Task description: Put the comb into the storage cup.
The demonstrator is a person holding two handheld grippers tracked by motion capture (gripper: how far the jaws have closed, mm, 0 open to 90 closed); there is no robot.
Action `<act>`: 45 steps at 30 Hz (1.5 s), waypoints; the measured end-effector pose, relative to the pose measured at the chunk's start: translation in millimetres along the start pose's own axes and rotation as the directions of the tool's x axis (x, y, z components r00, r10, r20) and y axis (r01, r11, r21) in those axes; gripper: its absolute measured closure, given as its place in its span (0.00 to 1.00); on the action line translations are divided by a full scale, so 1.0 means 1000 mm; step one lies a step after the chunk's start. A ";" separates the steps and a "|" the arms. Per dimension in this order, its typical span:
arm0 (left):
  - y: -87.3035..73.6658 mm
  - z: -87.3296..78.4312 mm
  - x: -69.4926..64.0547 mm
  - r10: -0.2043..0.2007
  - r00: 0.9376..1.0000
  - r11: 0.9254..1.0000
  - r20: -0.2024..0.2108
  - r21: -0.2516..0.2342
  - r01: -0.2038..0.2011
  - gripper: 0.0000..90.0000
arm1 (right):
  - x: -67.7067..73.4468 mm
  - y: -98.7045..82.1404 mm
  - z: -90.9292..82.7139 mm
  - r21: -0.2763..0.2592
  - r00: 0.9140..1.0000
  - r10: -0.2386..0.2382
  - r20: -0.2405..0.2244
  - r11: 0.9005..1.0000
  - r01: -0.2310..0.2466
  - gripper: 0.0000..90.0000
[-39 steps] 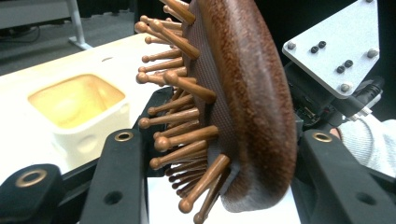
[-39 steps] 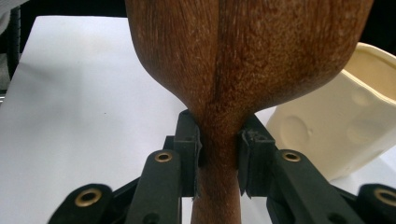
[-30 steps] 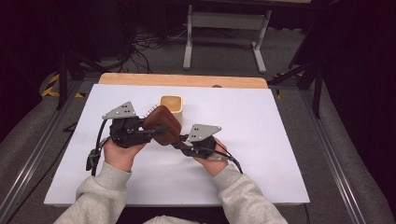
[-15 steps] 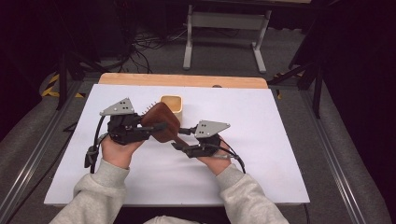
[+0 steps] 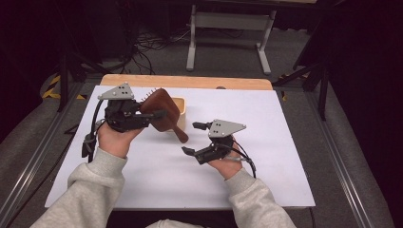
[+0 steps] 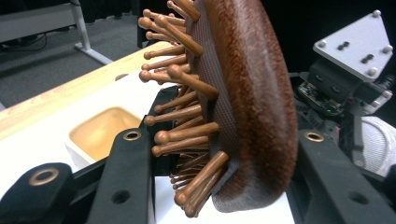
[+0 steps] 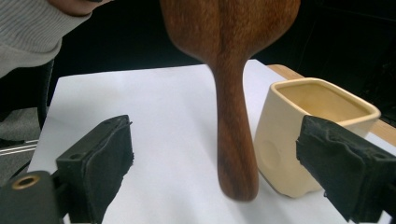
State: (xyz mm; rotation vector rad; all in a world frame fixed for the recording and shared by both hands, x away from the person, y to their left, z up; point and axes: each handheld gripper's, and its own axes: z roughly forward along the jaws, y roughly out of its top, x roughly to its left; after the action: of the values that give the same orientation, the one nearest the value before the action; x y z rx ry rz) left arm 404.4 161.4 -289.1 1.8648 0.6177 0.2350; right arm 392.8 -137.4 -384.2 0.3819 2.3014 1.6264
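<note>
The right gripper (image 7: 219, 172) is seen with its two black padded fingers (image 7: 100, 163) standing wide apart, having just been opening, nothing pressed between them. Beyond the gap, a brown wooden brush handle (image 7: 233, 126) hangs downward over the white counter (image 7: 154, 116). A cream square cup (image 7: 299, 135) stands just right of the handle. A grey sleeve (image 7: 28, 32) is noted far left.

The worktop (image 5: 285, 156) lay white and flat, a bare wooden strip showing along its twelve o'clock edge. One cream square cup (image 5: 179, 105) stood on it, toward eleven o'clock from the centre.
</note>
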 end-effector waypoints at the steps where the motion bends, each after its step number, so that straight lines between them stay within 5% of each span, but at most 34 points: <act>1: 0.003 0.000 0.001 -0.002 1.000 1.000 0.001 0.000 0.002 0.65 | -0.001 0.000 -0.002 0.000 1.000 0.003 0.003 1.000 -0.003 0.12; 21: 0.053 -0.005 0.011 0.051 0.998 0.999 -0.041 0.017 -0.051 0.64 | -0.014 -0.017 -0.032 -0.005 0.995 0.069 0.075 0.998 -0.069 0.07; 45: 0.077 0.007 0.041 0.017 0.992 1.000 -0.125 0.026 -0.014 0.64 | -0.019 -0.020 -0.037 -0.013 0.991 0.087 0.101 0.996 -0.086 0.07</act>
State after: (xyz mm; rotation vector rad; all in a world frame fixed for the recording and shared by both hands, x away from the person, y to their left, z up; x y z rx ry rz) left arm 465.4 157.1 -226.9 1.8903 0.6945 0.3580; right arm 395.0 -183.4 -389.4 0.5566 2.2304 1.6173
